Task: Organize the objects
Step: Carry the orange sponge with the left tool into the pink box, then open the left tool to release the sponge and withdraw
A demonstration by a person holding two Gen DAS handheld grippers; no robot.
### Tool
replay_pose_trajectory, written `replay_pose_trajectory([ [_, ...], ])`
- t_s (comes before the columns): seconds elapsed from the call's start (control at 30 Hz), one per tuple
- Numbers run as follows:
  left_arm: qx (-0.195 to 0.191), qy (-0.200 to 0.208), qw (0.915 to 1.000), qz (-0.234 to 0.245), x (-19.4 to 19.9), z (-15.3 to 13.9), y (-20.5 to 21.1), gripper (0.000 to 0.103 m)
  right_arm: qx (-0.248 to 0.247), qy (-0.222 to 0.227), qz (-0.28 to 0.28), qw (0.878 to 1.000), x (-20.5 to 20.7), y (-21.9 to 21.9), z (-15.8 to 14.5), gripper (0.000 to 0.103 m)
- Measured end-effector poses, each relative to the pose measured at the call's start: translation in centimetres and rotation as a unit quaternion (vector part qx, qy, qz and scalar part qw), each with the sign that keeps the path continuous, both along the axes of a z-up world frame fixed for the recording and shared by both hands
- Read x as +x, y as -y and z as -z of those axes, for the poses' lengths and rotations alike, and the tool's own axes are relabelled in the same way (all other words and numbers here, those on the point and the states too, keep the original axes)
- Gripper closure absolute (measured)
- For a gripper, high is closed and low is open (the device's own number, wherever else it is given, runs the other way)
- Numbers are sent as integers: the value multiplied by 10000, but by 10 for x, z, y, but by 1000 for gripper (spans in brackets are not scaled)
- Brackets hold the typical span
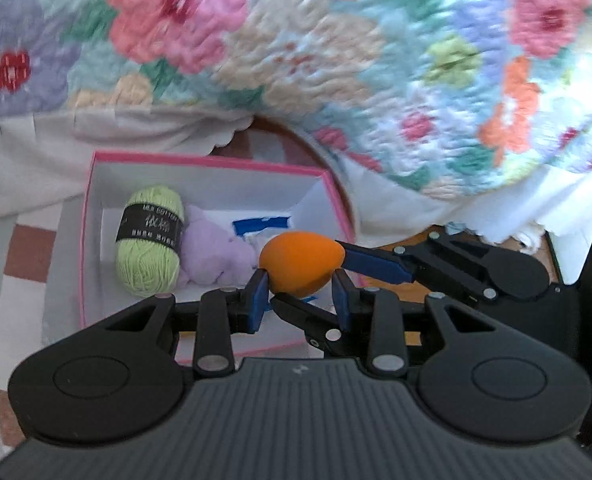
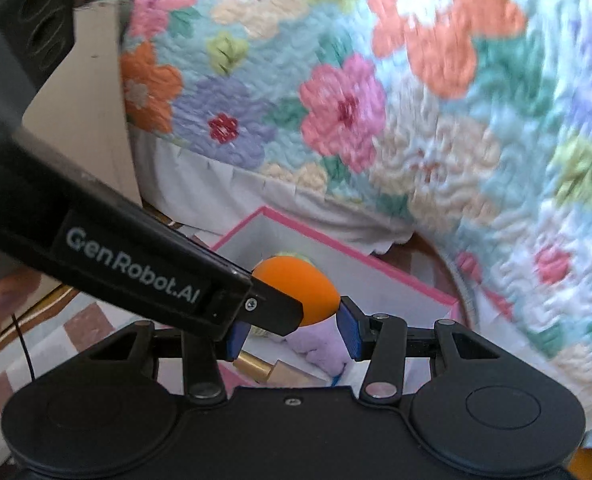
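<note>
An orange egg-shaped sponge hangs over a pink-rimmed white box. My left gripper is shut on the sponge's lower half. My right gripper reaches in from the right in the left wrist view, its jaws spread around the same sponge, one pad touching its tip. In the box lie a green yarn skein with a black label and a lilac fluffy cloth. The left gripper's black finger crosses the right wrist view and hides part of the sponge.
A floral quilt hangs over a white bed skirt behind the box. The box stands on a checked mat. A gold cylinder and blue tape lie in the box.
</note>
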State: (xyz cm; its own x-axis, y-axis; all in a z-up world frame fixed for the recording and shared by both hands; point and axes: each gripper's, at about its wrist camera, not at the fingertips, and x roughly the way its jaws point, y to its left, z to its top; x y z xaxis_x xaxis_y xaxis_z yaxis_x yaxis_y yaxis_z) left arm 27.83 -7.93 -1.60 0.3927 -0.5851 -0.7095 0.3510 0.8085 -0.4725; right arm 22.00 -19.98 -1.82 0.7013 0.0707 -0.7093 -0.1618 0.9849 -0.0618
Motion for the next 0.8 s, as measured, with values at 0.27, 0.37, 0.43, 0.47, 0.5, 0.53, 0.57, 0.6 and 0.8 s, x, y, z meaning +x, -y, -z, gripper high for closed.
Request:
replay_pose_trajectory([
  [0.27,-79,-649,9970,-407,35,76,6,71,718,-654,345,9947,41,26,72,51],
  [0.37,-286,-918,9938,-567,47,100,3,71,807,-847,336,9926,53,33,92,51],
  [0.43,-322,-981,9929,-598,50,108,5,71,920,-998,348,9901,61,40,102,51],
  [0.47,-303,-993,9928,-593,51,112,7,71,967,-1048,378,9891,62,42,105,51],
  [0.5,-282,-1020,9926,-588,52,116,9,71,1027,-1120,419,9875,64,45,109,51],
  [0.53,-270,-1052,9923,-591,53,119,11,71,1082,-1191,457,9859,65,47,113,51],
  [0.57,-278,-1105,9916,-616,53,123,13,71,1110,-1246,481,9848,65,49,117,51],
  [0.6,-297,-1170,9904,-672,54,127,13,70,1107,-1281,486,9844,66,50,121,51],
  [0.8,82,-882,9914,-962,49,125,18,61,1266,-1335,686,9805,67,60,131,45],
])
